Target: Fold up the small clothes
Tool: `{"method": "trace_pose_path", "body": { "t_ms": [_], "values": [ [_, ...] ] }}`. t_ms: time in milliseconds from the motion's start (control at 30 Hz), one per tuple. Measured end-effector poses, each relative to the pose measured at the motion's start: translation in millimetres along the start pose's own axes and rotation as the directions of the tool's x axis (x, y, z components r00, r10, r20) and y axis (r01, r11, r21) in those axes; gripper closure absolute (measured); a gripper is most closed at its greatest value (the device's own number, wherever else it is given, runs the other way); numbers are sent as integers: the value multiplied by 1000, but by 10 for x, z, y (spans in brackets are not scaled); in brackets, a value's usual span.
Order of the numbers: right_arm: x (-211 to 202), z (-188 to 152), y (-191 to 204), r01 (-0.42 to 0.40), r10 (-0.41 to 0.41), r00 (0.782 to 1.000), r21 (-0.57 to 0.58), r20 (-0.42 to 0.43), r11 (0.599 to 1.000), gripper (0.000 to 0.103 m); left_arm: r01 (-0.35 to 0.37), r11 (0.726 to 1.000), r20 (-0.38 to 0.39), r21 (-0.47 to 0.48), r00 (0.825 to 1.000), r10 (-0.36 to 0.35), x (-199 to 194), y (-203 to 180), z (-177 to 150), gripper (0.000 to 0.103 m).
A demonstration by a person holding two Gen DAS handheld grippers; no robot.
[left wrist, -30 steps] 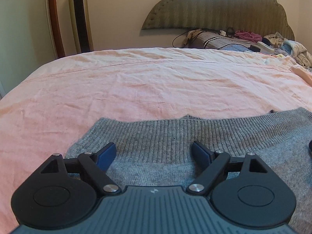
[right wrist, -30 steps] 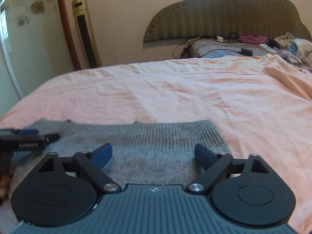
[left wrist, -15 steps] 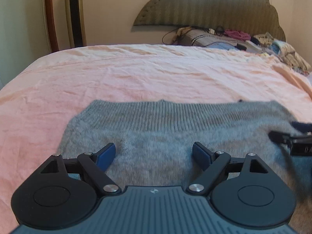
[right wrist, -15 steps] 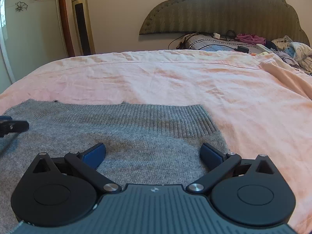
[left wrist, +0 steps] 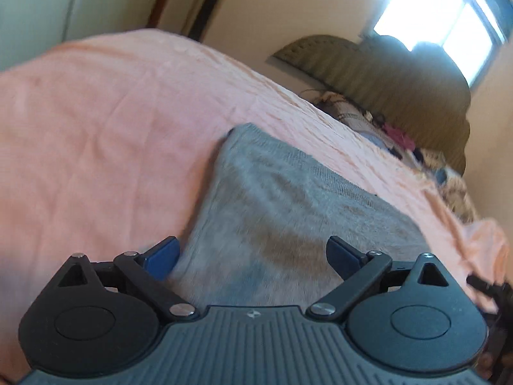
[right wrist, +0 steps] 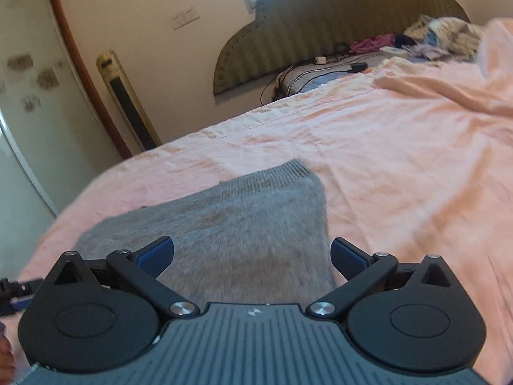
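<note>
The grey ribbed knitted sweater [left wrist: 288, 211] lies flat on the pink bedsheet [left wrist: 96, 128], near both grippers. Left gripper [left wrist: 251, 256] and right gripper [right wrist: 251, 255] are spread wide, empty — each should pinch one side edge deeply, then lift together.

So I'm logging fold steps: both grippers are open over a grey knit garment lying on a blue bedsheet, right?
One detail is off: the bedsheet is pink, not blue, as the right wrist view shows plainly. The rest holds: the grey knit garment lies on it, and the left gripper and the right gripper both have their jaws spread wide over it.
</note>
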State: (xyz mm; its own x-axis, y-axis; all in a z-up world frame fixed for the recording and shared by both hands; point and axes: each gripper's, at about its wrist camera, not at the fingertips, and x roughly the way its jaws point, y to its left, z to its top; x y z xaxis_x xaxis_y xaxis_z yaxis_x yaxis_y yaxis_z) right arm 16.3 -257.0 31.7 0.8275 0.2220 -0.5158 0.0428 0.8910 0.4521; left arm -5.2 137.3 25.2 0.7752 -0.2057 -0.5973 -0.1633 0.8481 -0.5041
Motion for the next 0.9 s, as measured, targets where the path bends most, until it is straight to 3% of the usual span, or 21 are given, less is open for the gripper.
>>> {"method": "trace_pose_path", "body": {
  "t_ms": [67, 133, 233, 267, 333, 400, 467, 500, 533, 567, 600, 700, 733, 767, 800, 833, 900],
  "values": [
    [-264, -178, -294, 18, -12, 999, 176, -32, 984, 0, 49, 981, 33, -189, 999, -43, -217, 311, -245, 4],
    [-347, -328, -514, -8, 39, 996, 332, -85, 943, 0, 98, 952, 66, -291, 994, -82, -333, 419, -364, 4],
    [-307, -423, -506, -52, 89, 992, 359, -87, 932, 0, 197, 903, 37, -381, 979, -198, -173, 445, -305, 1],
    [-243, -416, -478, -59, 100, 991, 367, -92, 928, 0, 200, 891, 44, -407, 979, -200, -119, 429, -261, 1],
    [-101, -385, -444, -91, 140, 985, 392, -97, 915, 0, 264, 836, 53, -481, 961, -272, 34, 429, -207, 1],
    [8, -339, -393, -100, 154, 983, 409, -102, 907, 0, 260, 807, 61, -530, 961, -270, 131, 404, -155, 2],
    [120, -285, -336, -107, 165, 979, 395, -116, 913, 4, 233, 815, 54, -530, 969, -242, 179, 349, -136, 6],
    [143, -275, -311, -104, 161, 979, 383, -121, 918, 9, 219, 818, 48, -531, 972, -229, 195, 339, -147, 20],
    [180, -271, -293, -107, 168, 976, 374, -136, 921, 23, 197, 824, 21, -532, 975, -219, 231, 341, -160, 46],
    [217, -263, -289, -104, 170, 974, 365, -153, 925, 34, 155, 831, -23, -534, 980, -197, 290, 350, -176, 57],
    [228, -267, -314, -100, 165, 974, 368, -152, 925, 37, 132, 835, -41, -534, 983, -181, 322, 372, -223, 74],
    [272, -249, -426, -108, 183, 973, 429, -138, 897, 45, 131, 834, -37, -536, 983, -178, 299, 414, -260, 76],
    [290, -243, -441, -103, 181, 974, 441, -138, 892, 52, 127, 843, -39, -523, 984, -172, 301, 401, -252, 76],
    [318, -240, -451, -96, 177, 973, 440, -148, 893, 73, 115, 856, -40, -504, 987, -156, 300, 376, -234, 78],
    [356, -243, -461, -94, 183, 969, 436, -166, 895, 88, 84, 875, -52, -477, 991, -123, 295, 349, -225, 97],
    [372, -252, -471, -104, 194, 967, 438, -167, 893, 90, 60, 888, -65, -456, 993, -101, 304, 328, -203, 98],
    [336, -229, -465, -149, 234, 961, 434, -149, 888, 90, 89, 891, -29, -445, 993, -114, 222, 302, -166, 99]
  ]
}}
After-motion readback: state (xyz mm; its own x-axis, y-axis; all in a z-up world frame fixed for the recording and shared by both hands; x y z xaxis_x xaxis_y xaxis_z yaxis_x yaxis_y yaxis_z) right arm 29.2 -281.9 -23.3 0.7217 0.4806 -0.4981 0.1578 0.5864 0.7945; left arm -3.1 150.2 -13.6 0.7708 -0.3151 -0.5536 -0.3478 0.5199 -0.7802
